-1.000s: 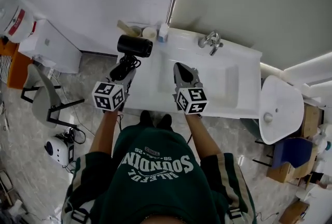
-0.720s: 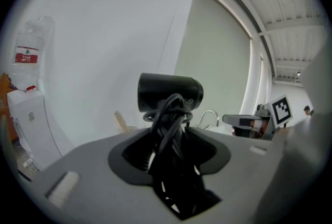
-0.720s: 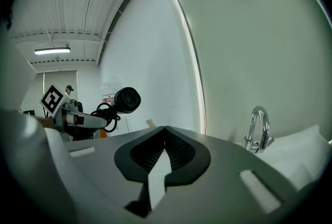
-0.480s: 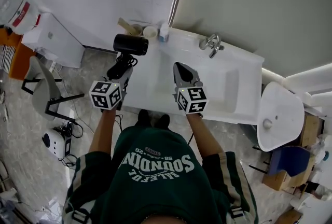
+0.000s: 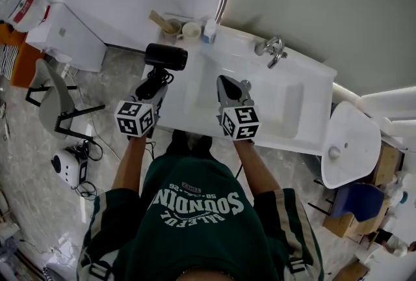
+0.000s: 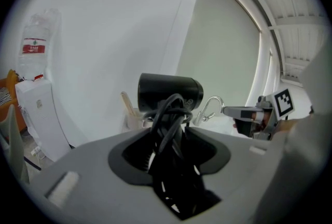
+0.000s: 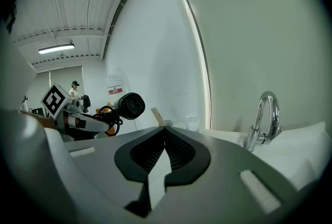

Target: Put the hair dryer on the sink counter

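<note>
Left gripper (image 5: pixel 155 87) clamped, jaws wide, on the handle of the hair dryer (image 5: pixel 166 56), with the cable (image 6: pixel 167 114) wound round that handle and caught in the grip. Black barrel out past the jaw tips, crosswise, at the left end of the sink counter (image 5: pixel 190 99) and partly beyond its edge in the head view. Height above the surface not readable from any view. Right gripper (image 5: pixel 225 87) closed on nothing, over the counter beside the basin (image 5: pixel 286 107), apart from the dryer.

Carry right and inward first, to bring barrel and handle wholly over the flat white stretch between the left edge and the basin. Stop short of the cups (image 5: pixel 182 29) and the small bottle (image 5: pixel 209 31) at the back corner, and well short of the faucet (image 5: pixel 272 51). Lower slowly, down to full contact of barrel and handle with the surface. Round barrel, likely to roll: lay with the handle flat as a stop. Open only after full contact, never above it. Mind the looped cable, a probable snag on a pad: back straight out along the handle. Hold the right gripper clear, or ready to steady the barrel.
</note>
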`<act>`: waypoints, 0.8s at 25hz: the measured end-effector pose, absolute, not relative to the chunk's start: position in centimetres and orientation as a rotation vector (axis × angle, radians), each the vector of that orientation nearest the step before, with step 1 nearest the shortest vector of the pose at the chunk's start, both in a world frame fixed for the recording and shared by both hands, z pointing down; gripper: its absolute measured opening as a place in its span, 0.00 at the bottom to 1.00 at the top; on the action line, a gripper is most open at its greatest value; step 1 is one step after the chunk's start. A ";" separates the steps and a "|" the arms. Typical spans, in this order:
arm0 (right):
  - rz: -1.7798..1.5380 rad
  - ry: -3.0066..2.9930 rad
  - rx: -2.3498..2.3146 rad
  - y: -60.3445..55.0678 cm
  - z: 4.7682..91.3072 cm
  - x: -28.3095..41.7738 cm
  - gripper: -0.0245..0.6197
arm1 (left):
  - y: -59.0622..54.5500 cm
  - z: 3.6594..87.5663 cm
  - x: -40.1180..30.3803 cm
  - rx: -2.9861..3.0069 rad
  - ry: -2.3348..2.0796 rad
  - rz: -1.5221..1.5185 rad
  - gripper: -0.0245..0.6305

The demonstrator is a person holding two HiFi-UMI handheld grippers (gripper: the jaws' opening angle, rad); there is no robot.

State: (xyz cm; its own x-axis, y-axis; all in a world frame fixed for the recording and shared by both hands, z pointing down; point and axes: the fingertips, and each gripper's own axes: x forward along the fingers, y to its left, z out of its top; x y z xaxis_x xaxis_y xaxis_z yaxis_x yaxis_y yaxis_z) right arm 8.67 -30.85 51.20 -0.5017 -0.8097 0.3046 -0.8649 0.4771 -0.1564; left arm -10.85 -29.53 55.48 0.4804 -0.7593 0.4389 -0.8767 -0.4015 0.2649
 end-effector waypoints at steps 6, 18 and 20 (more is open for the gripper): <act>0.478 -2.505 1.423 -30.5 53.1 8.1 0.04 | -28.3 58.7 -11.3 2.208 -1.335 0.387 0.39; 0.511 -2.465 1.421 -30.5 54.9 9.4 0.05 | -29.3 62.9 -10.5 2.156 -1.314 0.455 0.39; 0.520 -2.459 1.423 -30.7 55.0 9.6 0.04 | -29.9 63.2 -10.4 2.152 -1.312 0.462 0.39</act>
